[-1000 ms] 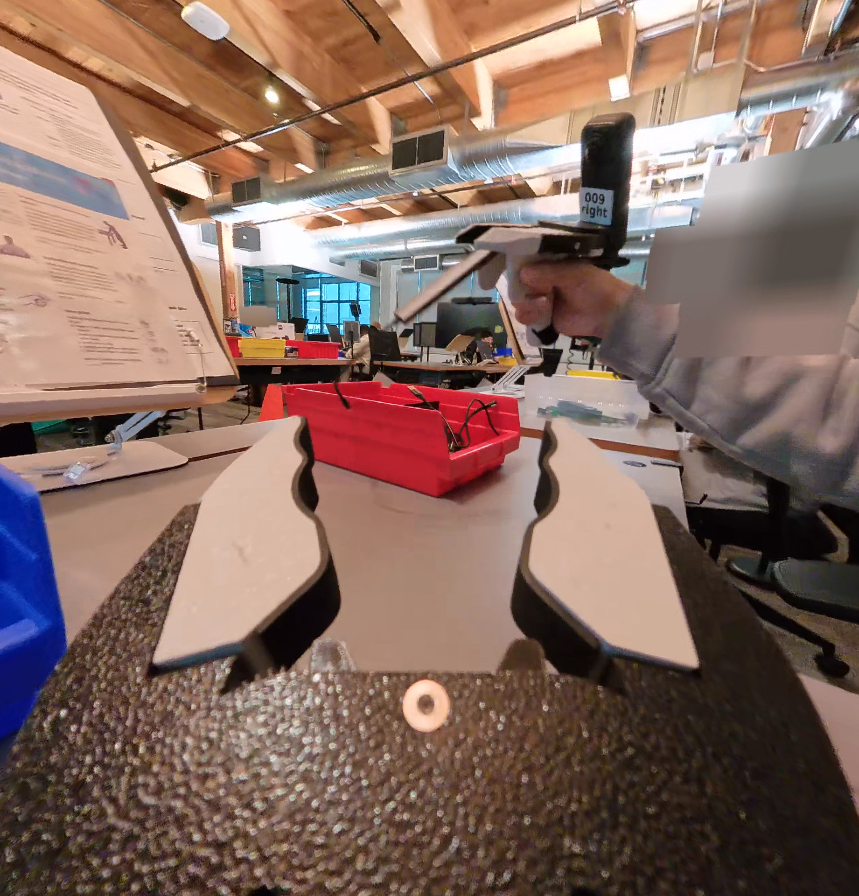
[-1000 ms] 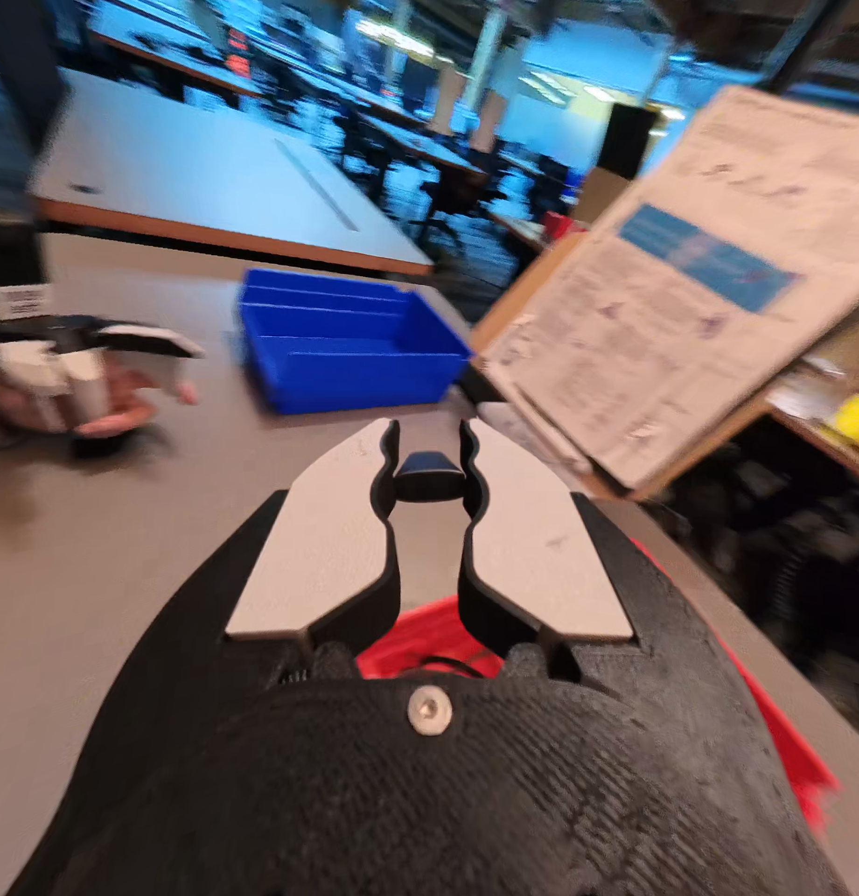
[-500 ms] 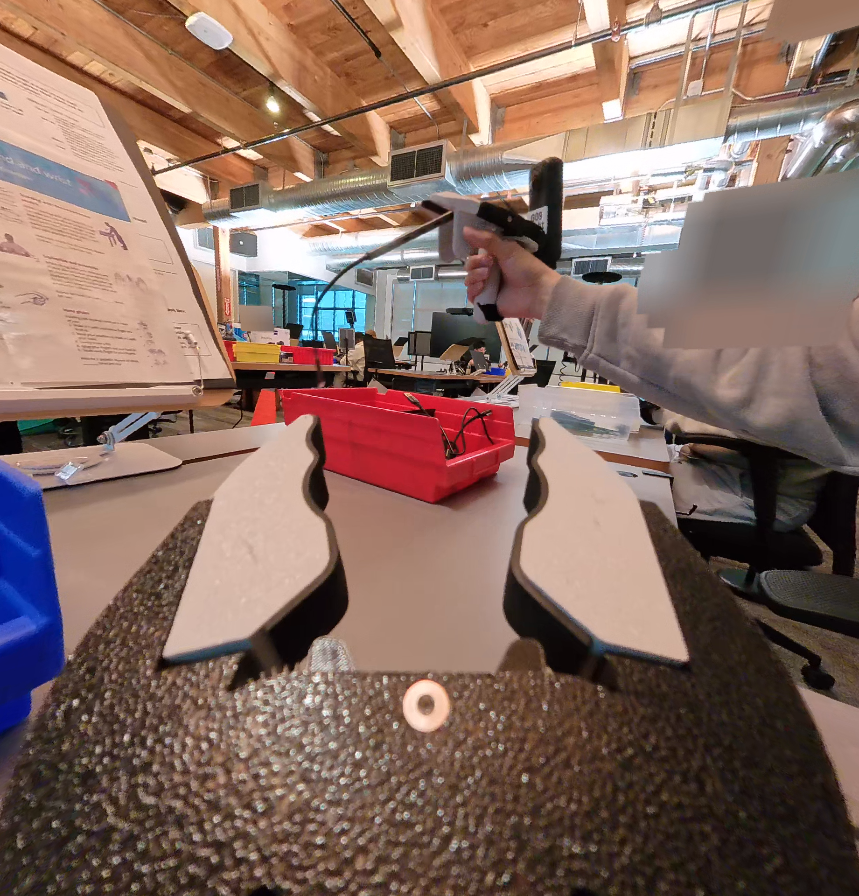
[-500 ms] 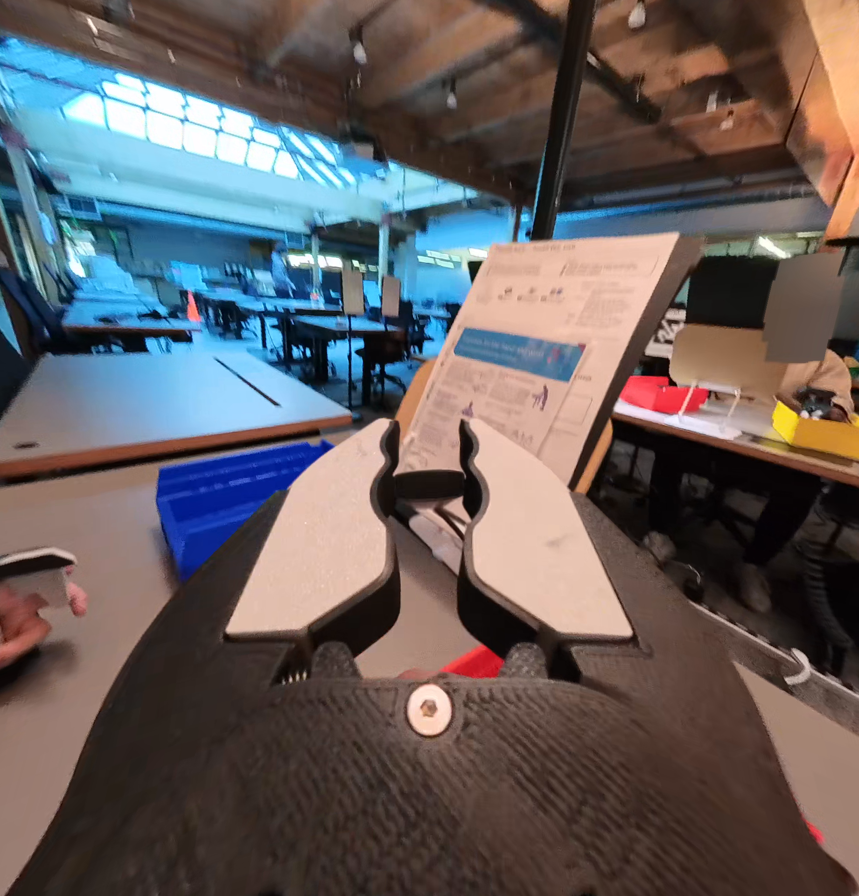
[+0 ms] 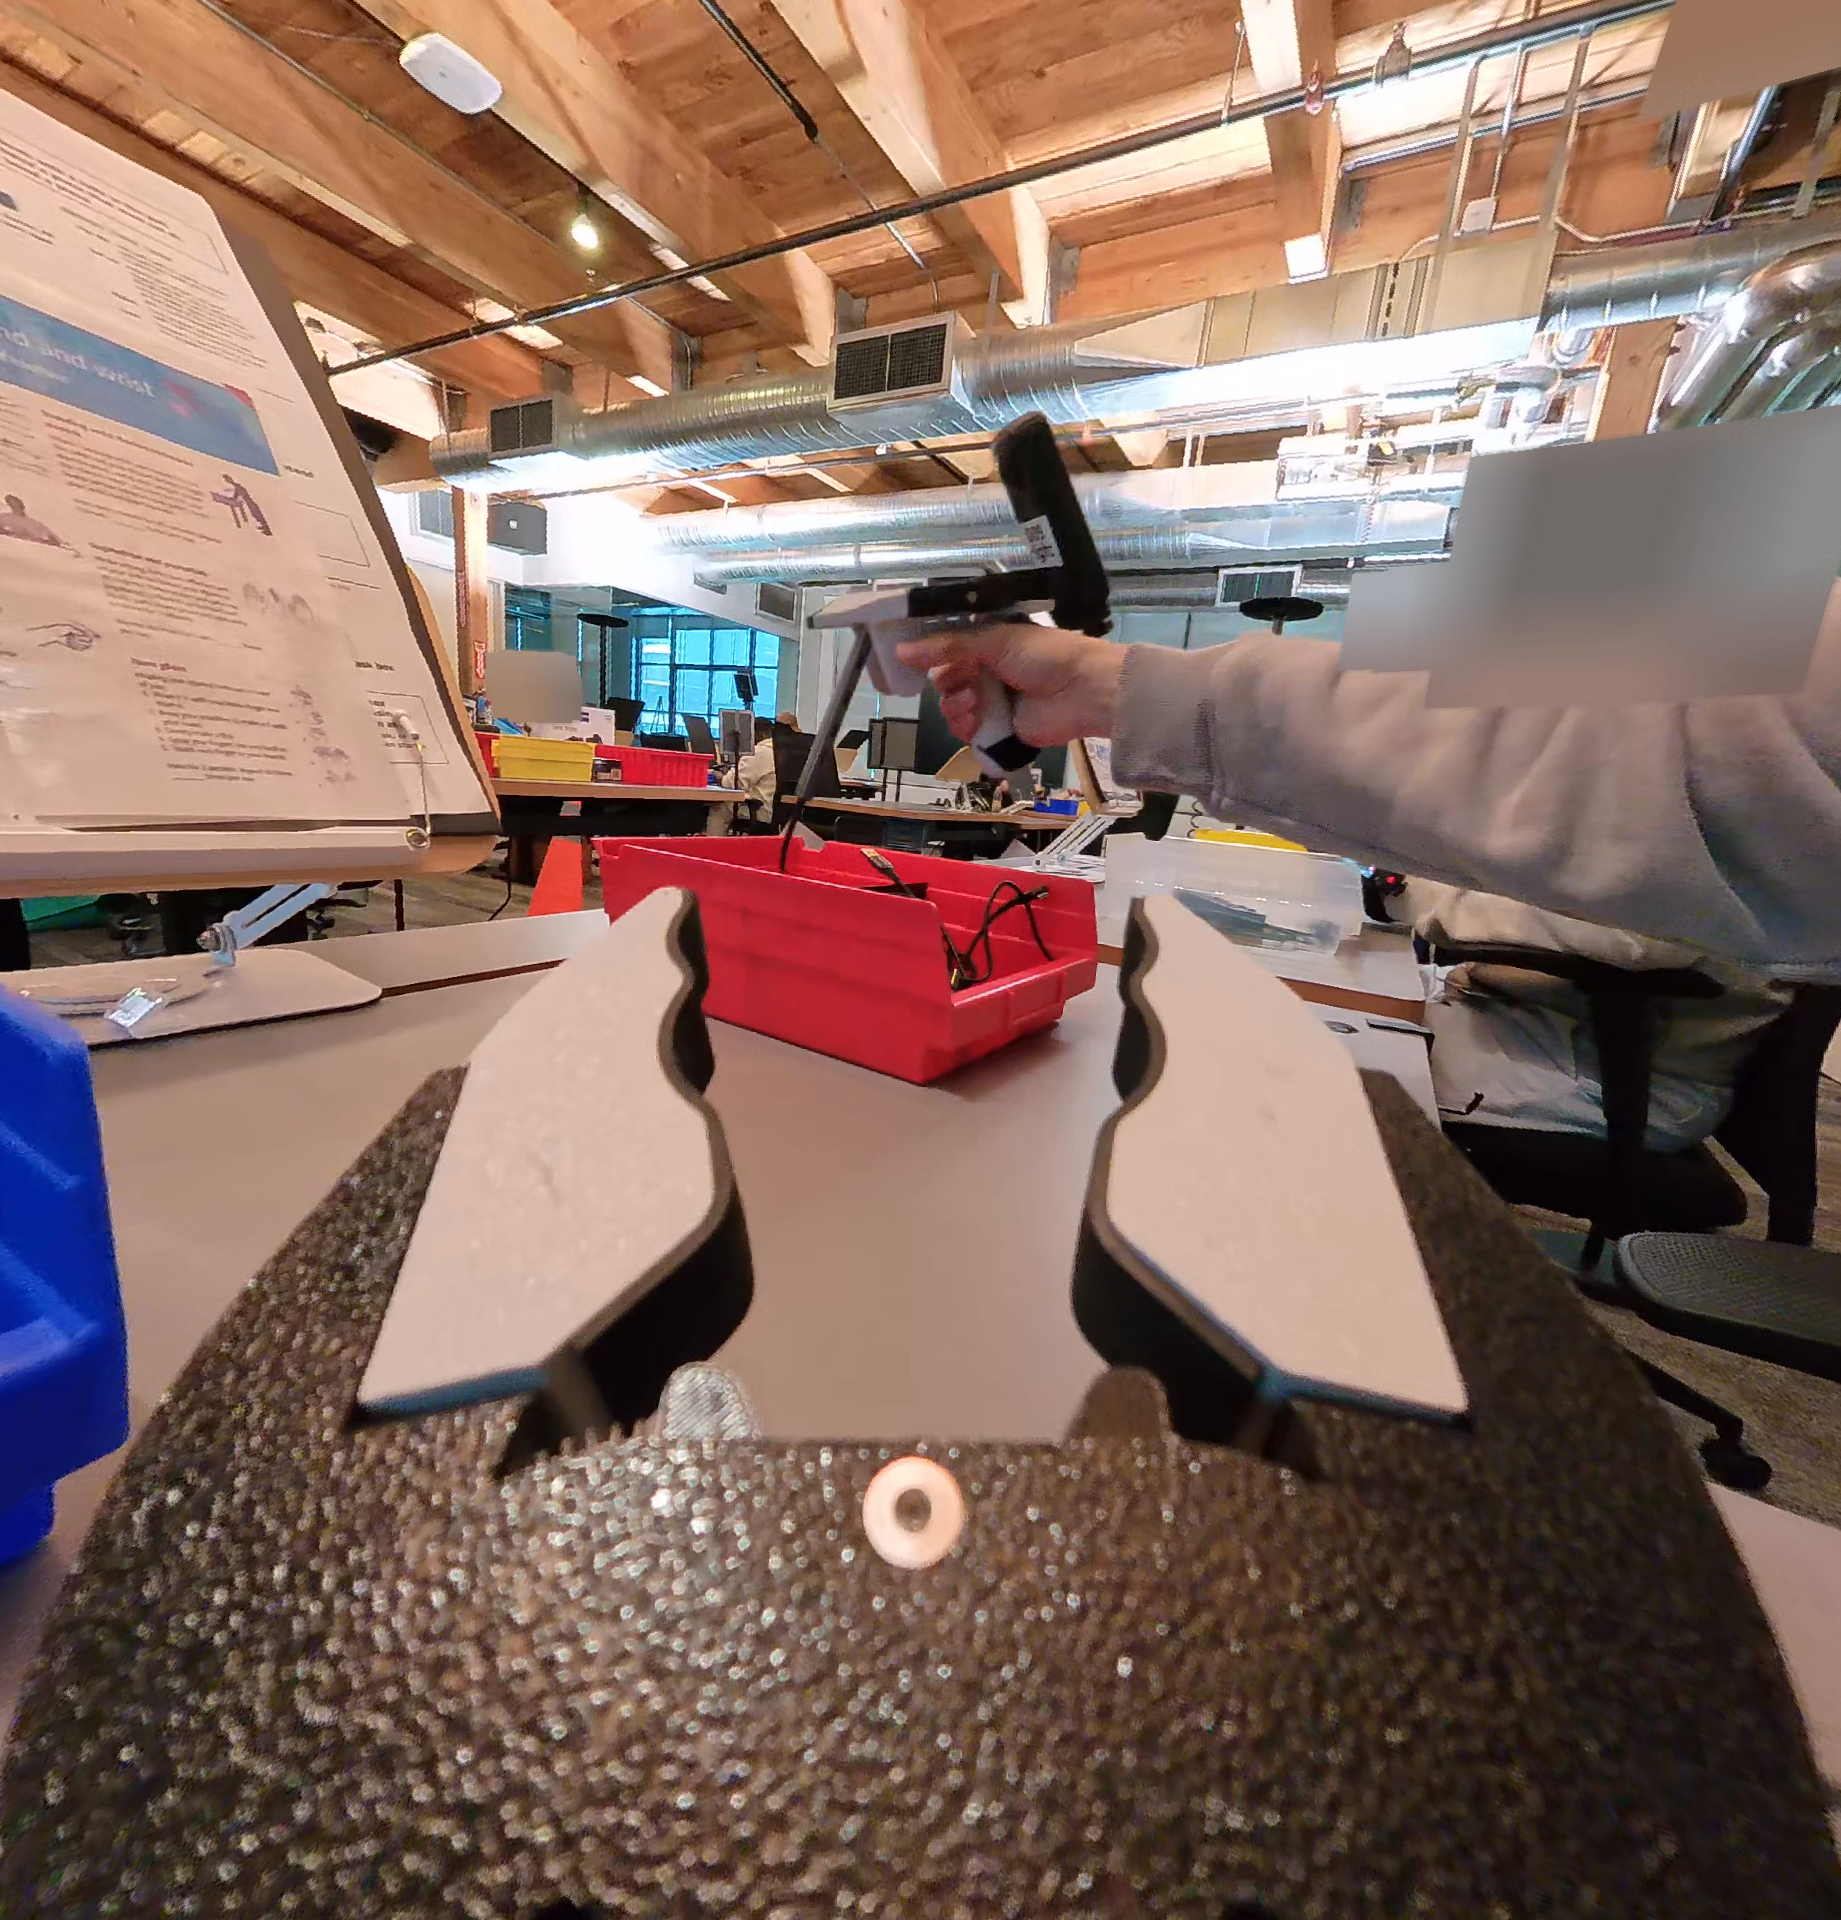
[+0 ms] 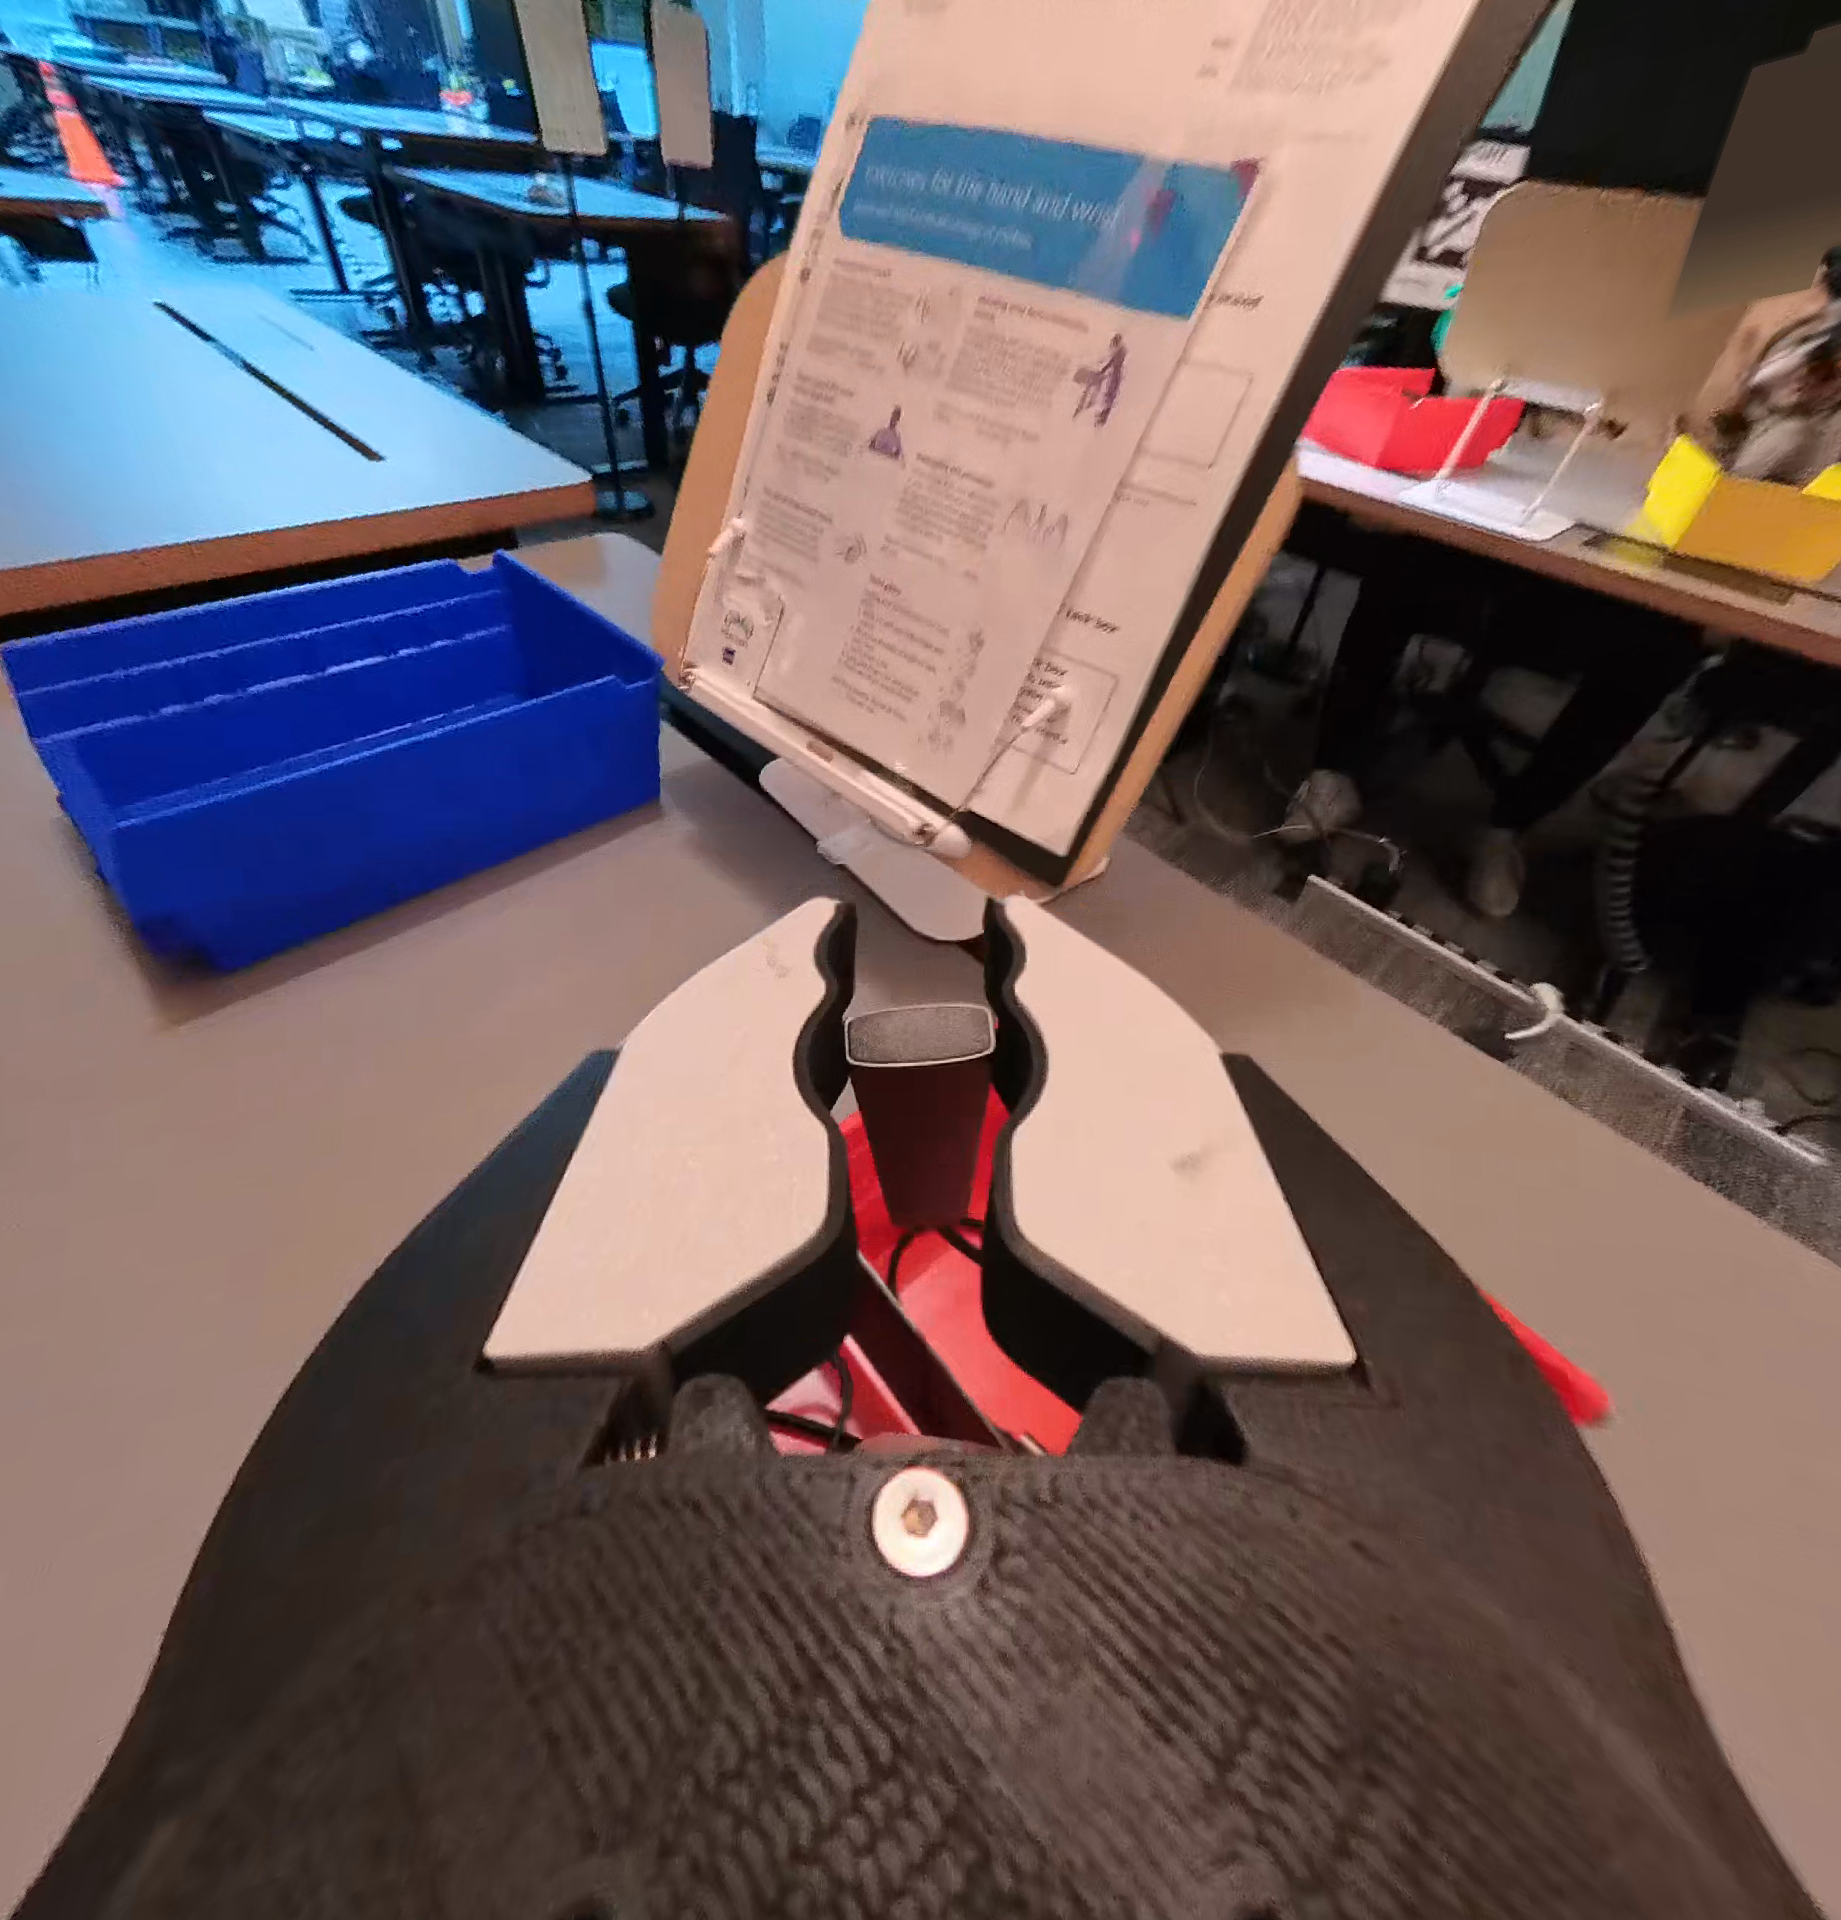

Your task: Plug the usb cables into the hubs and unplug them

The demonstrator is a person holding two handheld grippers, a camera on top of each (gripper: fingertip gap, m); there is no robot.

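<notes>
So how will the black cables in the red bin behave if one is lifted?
The black cables loop loosely over the red bin wall, so probably floppy and light. They lie crossed, so lifting one may drag another. Thin cord could slip from the open left hand-held gripper.

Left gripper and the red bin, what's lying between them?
Nothing: in the left wrist view only bare grey table separates the open left gripper from the red bin.

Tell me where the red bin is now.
In the left wrist view, the red bin sits on the grey table, straight ahead, under the right gripper.
</notes>
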